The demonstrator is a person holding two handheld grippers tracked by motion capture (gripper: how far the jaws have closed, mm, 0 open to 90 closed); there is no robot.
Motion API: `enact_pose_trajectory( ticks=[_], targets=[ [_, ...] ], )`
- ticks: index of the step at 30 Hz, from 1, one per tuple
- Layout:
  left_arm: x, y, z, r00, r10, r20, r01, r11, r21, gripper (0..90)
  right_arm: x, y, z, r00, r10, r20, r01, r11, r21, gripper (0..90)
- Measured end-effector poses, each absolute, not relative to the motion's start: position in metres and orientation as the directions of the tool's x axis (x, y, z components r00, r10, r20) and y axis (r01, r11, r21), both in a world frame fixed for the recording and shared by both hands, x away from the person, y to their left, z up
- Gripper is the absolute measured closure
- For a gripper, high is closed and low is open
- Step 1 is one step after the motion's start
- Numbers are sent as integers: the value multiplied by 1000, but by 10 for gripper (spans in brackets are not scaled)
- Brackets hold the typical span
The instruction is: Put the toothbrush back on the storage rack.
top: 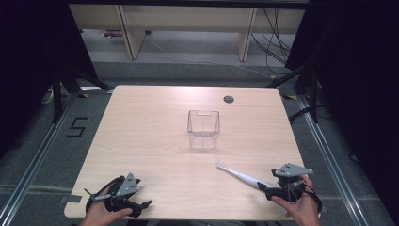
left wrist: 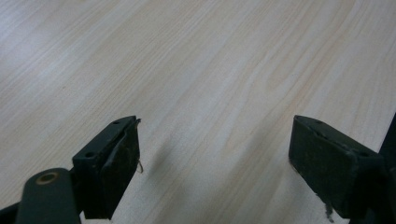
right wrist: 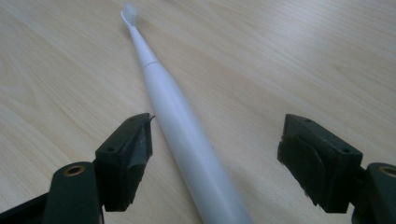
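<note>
A white electric toothbrush [top: 241,175] lies flat on the wooden table [top: 155,136], its brush head toward the middle. My right gripper [top: 264,187] sits at the handle end with its jaws wide apart on either side of the toothbrush [right wrist: 182,135]; the pads do not touch it. The right gripper [right wrist: 215,154] is open. A clear plastic box [top: 203,128] stands upright at the table's centre. My left gripper [top: 143,207] rests low near the front left edge, open, with bare wood between its jaws in the left gripper view [left wrist: 215,163].
A round cable hole [top: 228,99] is set in the table near the far edge. Dark frame rails and curtains flank both sides. Shelving legs and cables stand on the floor beyond. A floor mark "5" [top: 76,127] lies left of the table.
</note>
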State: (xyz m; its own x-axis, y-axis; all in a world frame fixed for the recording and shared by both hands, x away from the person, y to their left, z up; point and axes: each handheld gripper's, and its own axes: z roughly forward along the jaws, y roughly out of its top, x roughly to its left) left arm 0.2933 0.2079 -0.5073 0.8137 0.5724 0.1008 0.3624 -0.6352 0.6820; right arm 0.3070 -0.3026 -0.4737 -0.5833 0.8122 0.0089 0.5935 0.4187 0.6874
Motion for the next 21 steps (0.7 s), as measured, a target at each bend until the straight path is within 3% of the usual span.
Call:
enact_pose_trajectory(
  ticks=[1, 21],
  targets=[
    [293, 208, -507, 814, 572, 101, 362, -636, 681, 160, 310, -305, -474, -605, 796, -33, 559, 453, 695, 264],
    [293, 208, -508, 807, 583, 91, 374, -625, 686, 160, 322, -290, -463, -667, 740, -83, 538, 557, 633, 318]
  ],
)
